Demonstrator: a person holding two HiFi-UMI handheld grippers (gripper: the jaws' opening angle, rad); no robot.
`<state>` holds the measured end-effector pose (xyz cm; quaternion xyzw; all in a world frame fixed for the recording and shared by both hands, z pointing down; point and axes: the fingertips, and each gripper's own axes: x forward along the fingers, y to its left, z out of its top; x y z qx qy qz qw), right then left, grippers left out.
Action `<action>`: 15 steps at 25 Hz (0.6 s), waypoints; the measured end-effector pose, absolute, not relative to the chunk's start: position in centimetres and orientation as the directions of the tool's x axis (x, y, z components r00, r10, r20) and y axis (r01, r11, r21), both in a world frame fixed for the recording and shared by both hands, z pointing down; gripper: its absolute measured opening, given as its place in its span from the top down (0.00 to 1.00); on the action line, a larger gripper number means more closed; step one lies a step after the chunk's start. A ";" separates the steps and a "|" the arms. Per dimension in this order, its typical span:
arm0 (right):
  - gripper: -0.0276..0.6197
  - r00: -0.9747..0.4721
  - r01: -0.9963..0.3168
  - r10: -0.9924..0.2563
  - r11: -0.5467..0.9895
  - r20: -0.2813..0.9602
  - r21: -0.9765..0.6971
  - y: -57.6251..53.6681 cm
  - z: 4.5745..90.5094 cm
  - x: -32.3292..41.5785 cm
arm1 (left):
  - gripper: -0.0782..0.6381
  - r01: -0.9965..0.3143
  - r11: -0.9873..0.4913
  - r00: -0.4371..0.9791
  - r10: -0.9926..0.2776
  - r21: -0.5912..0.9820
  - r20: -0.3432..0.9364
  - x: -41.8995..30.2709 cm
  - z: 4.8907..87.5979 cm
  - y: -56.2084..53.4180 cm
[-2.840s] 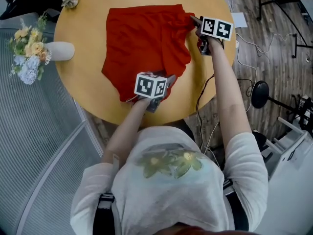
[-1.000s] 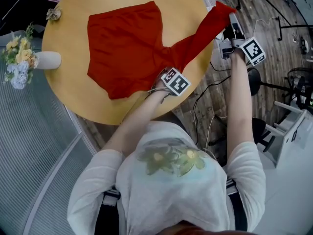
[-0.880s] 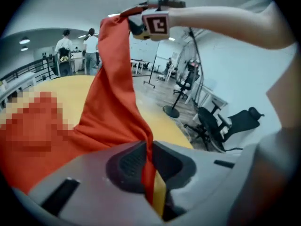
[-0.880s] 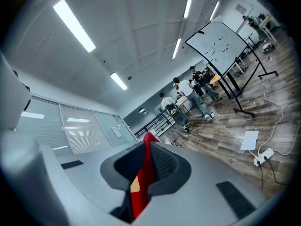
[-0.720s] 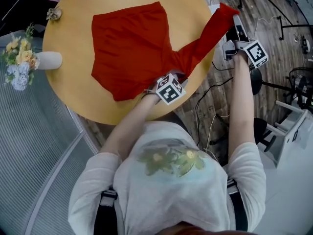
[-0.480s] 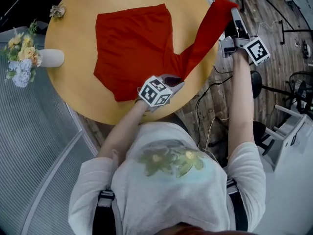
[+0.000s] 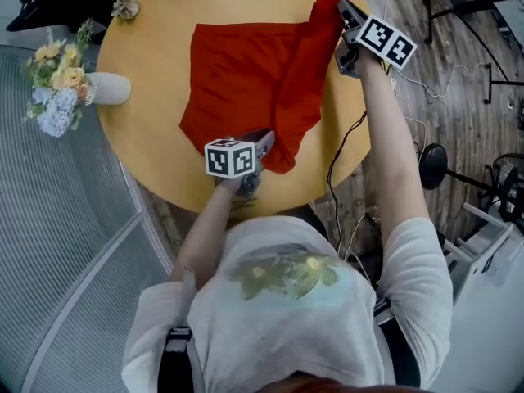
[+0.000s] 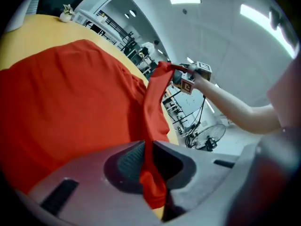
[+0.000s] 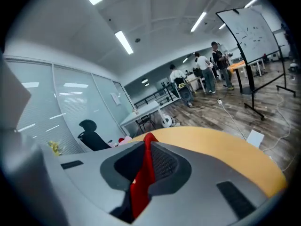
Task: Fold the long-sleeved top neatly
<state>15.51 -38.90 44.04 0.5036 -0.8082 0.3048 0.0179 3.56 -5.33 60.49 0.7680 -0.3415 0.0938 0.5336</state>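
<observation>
Red long-sleeved top (image 7: 233,72), on table (image 7: 155,31): folding the sleeve (image 7: 299,76) inward; left gripper (image 7: 264,142) clamps its near end, right gripper (image 7: 342,10) clamps the cuff (image 7: 327,0); next move likely calls for laying it flat across the body.

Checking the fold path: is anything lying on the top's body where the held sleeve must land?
Nothing visible. The left gripper and right gripper clamp the sleeve; the red top under it lies bare; the flower vase stands apart near the table edge.
</observation>
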 end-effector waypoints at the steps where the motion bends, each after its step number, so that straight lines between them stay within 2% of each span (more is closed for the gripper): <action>1: 0.88 -0.490 -0.832 -0.787 0.293 0.374 -0.472 -39.6 46.1 14.6 | 0.83 -0.630 -0.195 0.751 -0.399 0.752 0.526 3.4 61.0 -5.4; 4: 0.88 -0.493 -0.848 -0.742 0.293 0.455 -0.441 -41.1 50.5 13.0 | 0.83 -0.618 -0.216 0.773 -0.343 0.756 0.534 4.0 61.3 -5.3; 6: 0.88 -0.497 -0.847 -0.736 0.294 0.460 -0.443 -42.0 51.4 12.5 | 0.81 -0.620 -0.258 0.778 -0.327 0.741 0.536 4.6 60.9 -5.2; 9: 0.88 -0.524 -0.830 -0.731 0.324 0.437 -0.454 -42.7 50.9 11.9 | 0.67 -0.608 -0.319 0.793 -0.274 0.727 0.544 6.0 60.6 -4.8; 10: 0.88 -0.530 -0.828 -0.727 0.332 0.437 -0.452 -42.8 50.9 11.9 | 0.67 -0.600 -0.322 0.800 -0.256 0.732 0.543 6.6 60.7 -4.8; 13: 0.88 -0.531 -0.824 -0.724 0.320 0.441 -0.467 -42.7 51.2 12.8 | 0.67 -0.602 -0.322 0.798 -0.234 0.731 0.555 7.8 61.3 -5.0; 15: 0.88 -0.525 -0.820 -0.732 0.299 0.434 -0.488 -42.5 51.3 13.7 | 0.76 -0.591 -0.374 0.805 -0.218 0.715 0.551 8.3 60.7 -4.8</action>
